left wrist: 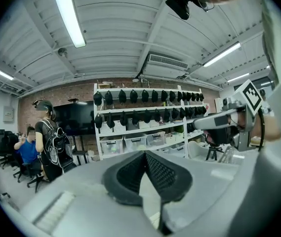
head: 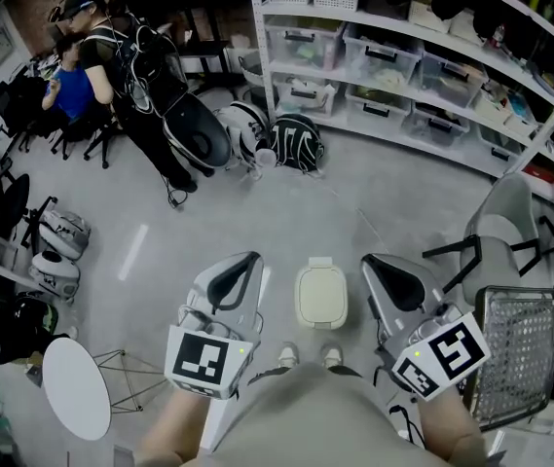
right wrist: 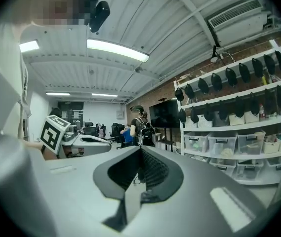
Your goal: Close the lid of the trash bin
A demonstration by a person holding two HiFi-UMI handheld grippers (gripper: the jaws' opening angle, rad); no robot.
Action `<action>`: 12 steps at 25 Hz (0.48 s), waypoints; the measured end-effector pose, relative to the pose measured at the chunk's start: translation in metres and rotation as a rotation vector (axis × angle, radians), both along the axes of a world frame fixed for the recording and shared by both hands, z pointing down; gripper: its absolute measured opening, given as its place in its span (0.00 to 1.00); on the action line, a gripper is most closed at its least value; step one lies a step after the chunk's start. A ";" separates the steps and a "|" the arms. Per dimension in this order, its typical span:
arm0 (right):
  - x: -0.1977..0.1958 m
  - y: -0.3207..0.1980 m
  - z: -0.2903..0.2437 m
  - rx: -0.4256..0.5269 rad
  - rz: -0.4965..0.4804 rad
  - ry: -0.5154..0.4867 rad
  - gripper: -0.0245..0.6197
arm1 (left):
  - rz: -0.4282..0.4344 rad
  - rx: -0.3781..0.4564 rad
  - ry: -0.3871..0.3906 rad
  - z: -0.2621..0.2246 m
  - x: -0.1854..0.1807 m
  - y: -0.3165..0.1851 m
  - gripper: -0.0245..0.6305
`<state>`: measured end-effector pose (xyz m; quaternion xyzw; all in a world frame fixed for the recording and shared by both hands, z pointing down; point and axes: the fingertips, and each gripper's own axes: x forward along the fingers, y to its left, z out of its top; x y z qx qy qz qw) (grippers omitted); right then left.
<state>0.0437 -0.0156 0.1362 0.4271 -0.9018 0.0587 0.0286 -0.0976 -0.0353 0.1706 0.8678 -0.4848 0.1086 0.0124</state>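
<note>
A small cream trash bin (head: 320, 298) stands on the grey floor just ahead of the person's shoes, and its lid lies flat on top. My left gripper (head: 248, 261) hangs to the bin's left and my right gripper (head: 373, 264) to its right, both raised above it and apart from it. In the left gripper view the left gripper (left wrist: 145, 155) has its black pads pressed together with nothing between them. The right gripper (right wrist: 140, 152) is shut the same way in its own view. Both gripper views face the room, so the bin is out of their sight.
White shelving (head: 403, 61) with plastic boxes lines the far wall, with bags and helmets (head: 278, 140) on the floor before it. Two people (head: 111, 61) are at the back left. A grey chair (head: 502, 227) and wire basket (head: 516, 353) stand right; a round white table (head: 75, 387) left.
</note>
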 end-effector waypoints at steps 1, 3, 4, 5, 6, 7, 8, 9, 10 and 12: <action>0.001 -0.001 -0.001 0.002 0.003 -0.001 0.04 | -0.011 -0.007 0.014 -0.001 0.000 0.000 0.04; 0.002 -0.003 -0.002 0.006 0.005 0.001 0.04 | -0.019 -0.001 0.014 -0.002 -0.003 -0.001 0.04; 0.001 -0.003 -0.002 0.008 0.004 0.003 0.04 | -0.020 0.003 0.008 -0.001 -0.004 -0.001 0.04; 0.001 -0.003 -0.002 0.010 0.003 0.004 0.04 | -0.023 0.001 0.009 0.000 -0.005 -0.001 0.04; 0.000 -0.003 -0.002 0.012 0.001 0.005 0.04 | -0.026 -0.002 0.009 0.001 -0.006 -0.001 0.04; -0.001 -0.003 -0.001 0.014 0.000 0.005 0.04 | -0.023 0.000 0.002 0.002 -0.006 -0.001 0.04; -0.002 -0.004 -0.002 0.015 -0.002 0.005 0.04 | -0.017 0.003 -0.008 0.004 -0.006 -0.002 0.04; -0.003 -0.005 -0.002 0.015 -0.003 0.005 0.04 | -0.012 0.007 -0.020 0.005 -0.007 -0.003 0.04; -0.003 -0.006 -0.002 0.015 -0.005 0.005 0.04 | -0.006 0.012 -0.032 0.006 -0.007 -0.004 0.04; -0.005 -0.008 -0.002 0.015 -0.008 0.006 0.04 | 0.004 0.019 -0.046 0.007 -0.007 -0.007 0.04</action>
